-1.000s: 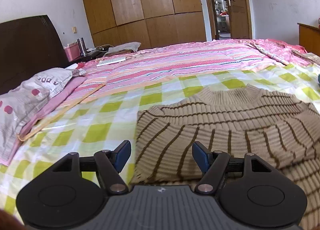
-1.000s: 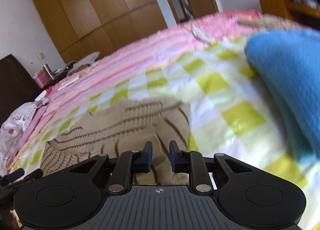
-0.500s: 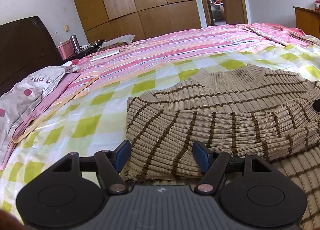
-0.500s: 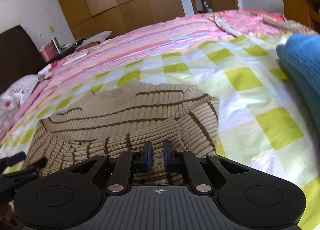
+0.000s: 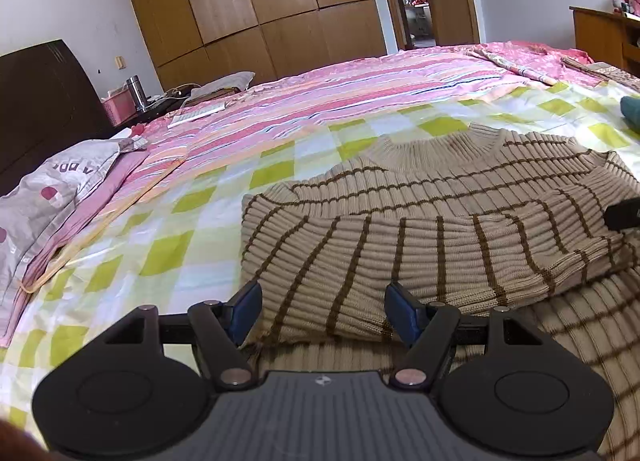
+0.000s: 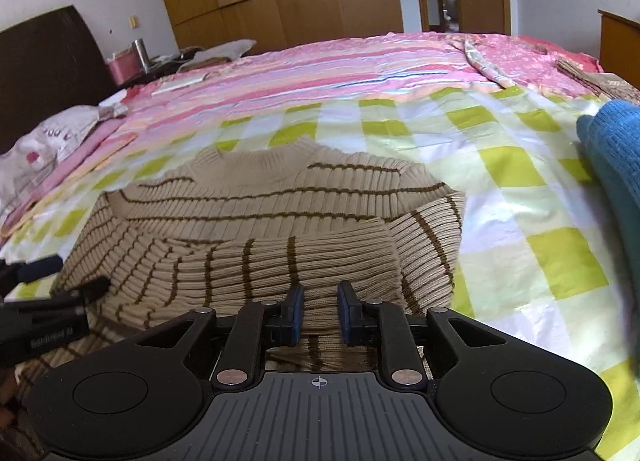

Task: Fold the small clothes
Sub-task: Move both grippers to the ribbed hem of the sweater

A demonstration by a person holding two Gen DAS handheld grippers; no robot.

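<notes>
The beige ribbed knit sweater with brown stripes (image 6: 256,229) is lying mid-frame on the green-checked bedsheet (image 6: 520,197), sleeves folded across. The right claw (image 6: 319,311) is opening, releasing a sleeve; the left claw (image 5: 322,311) is gaping wide, empty. Next likely comes gripping the hem.

Black claw (image 6: 319,307) bodies, blue pads (image 5: 246,309), silver pivot screws.
</notes>
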